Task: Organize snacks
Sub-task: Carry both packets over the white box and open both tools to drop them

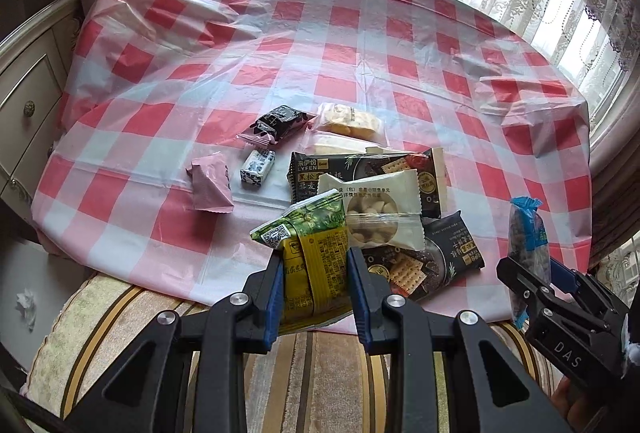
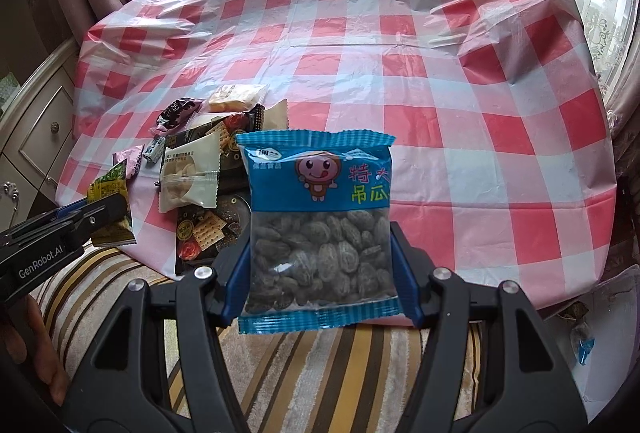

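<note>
Blue seed packet (image 2: 320, 221), yellow-green packet (image 1: 314, 265), LYFEN crackers (image 1: 360, 173)

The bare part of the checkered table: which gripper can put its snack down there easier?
Probably right. The right gripper holds the blue seed packet before open tablecloth; the left gripper, with its yellow-green packet, faces the snack pile.

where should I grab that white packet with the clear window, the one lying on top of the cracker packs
Take the white packet across its short width, on the puffy middle just above the window, coming straight down. It lies flat on top of the dark cracker packs, so nothing covers it, while its crimped ends are thin and would slip. Both tools are full now, so one must set its bag down first.
</note>
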`<state>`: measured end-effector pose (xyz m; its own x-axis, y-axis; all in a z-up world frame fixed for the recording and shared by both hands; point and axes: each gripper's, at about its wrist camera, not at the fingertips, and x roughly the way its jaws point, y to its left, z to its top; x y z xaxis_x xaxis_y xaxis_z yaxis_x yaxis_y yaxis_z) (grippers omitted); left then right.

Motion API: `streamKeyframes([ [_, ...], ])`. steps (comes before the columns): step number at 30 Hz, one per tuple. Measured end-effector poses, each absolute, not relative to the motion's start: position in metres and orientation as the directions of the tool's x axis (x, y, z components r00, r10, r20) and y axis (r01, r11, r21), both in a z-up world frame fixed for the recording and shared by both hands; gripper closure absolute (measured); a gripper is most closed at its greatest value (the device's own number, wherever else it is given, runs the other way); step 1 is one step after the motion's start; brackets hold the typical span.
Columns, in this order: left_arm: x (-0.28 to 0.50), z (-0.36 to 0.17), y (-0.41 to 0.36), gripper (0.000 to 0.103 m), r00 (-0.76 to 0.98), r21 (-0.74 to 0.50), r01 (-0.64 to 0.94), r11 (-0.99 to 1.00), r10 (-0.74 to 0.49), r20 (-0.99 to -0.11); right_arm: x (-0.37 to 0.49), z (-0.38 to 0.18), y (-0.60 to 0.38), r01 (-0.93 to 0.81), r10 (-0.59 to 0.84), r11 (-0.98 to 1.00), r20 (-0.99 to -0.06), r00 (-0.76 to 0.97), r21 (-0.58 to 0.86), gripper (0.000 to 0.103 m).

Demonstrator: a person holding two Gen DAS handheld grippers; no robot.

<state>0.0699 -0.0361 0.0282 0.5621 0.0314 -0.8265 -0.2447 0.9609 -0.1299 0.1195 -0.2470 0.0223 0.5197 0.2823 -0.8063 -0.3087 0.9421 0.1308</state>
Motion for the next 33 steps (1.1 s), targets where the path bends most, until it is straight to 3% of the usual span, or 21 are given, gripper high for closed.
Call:
streamKeyframes([
  [33,0.061,0.039,-0.178,0.072,0.553,-0.097,0.09,0.991,-0.131,-0.823,0.063,0.027,-0.381,-0.068,0.194,0.98,-0.803,0.564,0.189,0.039],
])
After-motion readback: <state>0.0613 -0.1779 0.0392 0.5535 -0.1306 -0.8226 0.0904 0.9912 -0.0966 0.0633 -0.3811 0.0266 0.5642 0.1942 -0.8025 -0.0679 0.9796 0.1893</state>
